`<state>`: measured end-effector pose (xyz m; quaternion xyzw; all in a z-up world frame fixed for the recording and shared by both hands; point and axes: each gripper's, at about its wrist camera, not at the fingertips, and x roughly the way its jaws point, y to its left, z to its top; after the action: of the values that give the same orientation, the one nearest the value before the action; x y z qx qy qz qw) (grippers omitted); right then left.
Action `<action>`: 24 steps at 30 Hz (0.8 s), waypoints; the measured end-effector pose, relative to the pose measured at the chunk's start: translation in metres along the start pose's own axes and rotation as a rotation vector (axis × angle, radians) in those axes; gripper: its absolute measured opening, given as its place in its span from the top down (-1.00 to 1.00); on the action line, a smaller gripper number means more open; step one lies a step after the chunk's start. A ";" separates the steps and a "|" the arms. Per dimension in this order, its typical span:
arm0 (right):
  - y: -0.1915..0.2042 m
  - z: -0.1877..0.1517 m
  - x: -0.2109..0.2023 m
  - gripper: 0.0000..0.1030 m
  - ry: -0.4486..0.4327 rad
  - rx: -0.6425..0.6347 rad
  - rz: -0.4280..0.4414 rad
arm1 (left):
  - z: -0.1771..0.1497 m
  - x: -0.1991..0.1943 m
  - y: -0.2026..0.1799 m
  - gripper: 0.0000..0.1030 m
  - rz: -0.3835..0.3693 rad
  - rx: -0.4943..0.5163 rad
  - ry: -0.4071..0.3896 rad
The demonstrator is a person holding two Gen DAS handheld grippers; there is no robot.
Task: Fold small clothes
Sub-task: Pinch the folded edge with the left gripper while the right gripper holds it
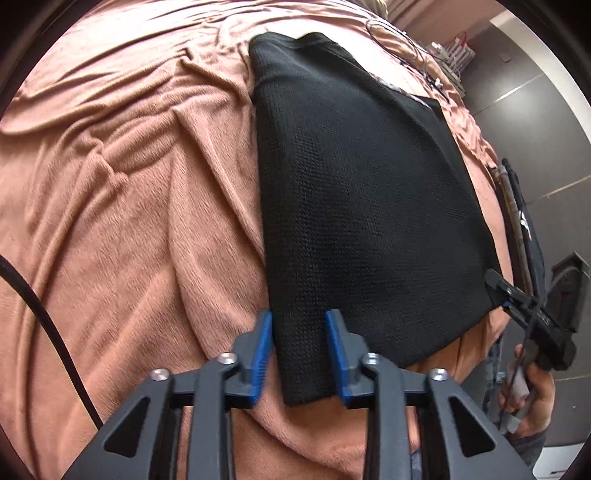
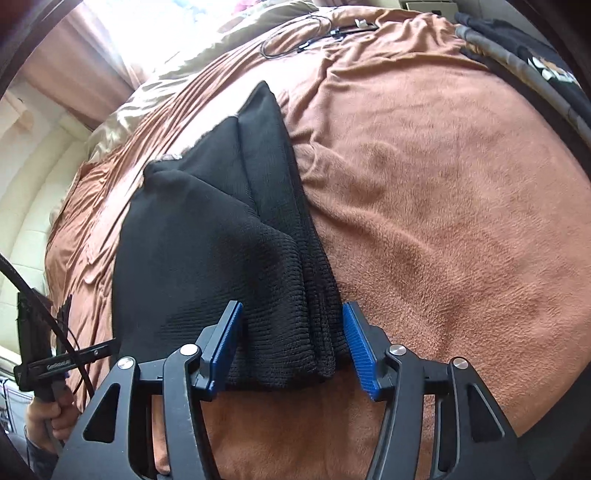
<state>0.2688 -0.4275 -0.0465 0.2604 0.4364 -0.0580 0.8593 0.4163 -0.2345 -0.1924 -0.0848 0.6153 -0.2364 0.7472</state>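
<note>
A black knit garment [image 1: 362,192] lies folded flat on a brown blanket [image 1: 129,184]. My left gripper [image 1: 299,317] stands open astride its near left corner; the cloth between the blue pads lies flat and unbunched. In the right wrist view the same garment [image 2: 221,240] shows several stacked layers. My right gripper [image 2: 291,310] is open around its near right edge, with a small gap at the right pad. Each gripper also shows in the other's view: the right gripper [image 1: 502,291] at the garment's far corner, the left gripper [image 2: 107,347] at the left.
The blanket [image 2: 443,221] covers a bed and is wrinkled on the left. A thin cable [image 2: 295,33] lies at the far end. Dark clothes [image 2: 535,62] are piled at the bed's right edge. A person's hand [image 1: 532,398] holds the right gripper's handle.
</note>
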 end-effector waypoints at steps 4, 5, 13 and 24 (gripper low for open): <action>0.000 -0.003 0.001 0.52 -0.002 0.010 -0.004 | -0.004 -0.004 0.002 0.79 -0.003 0.016 -0.010; -0.001 -0.003 -0.001 0.61 -0.003 0.017 -0.002 | -0.004 -0.007 0.001 0.83 0.000 0.022 -0.017; 0.009 -0.015 -0.013 0.78 0.009 0.018 0.047 | -0.014 -0.043 0.010 0.86 0.007 0.054 -0.068; 0.032 -0.043 -0.008 0.78 0.064 -0.050 0.098 | -0.057 -0.080 0.031 0.86 0.028 0.029 -0.102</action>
<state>0.2430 -0.3796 -0.0483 0.2614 0.4517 0.0033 0.8530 0.3595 -0.1614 -0.1484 -0.0774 0.5742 -0.2301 0.7819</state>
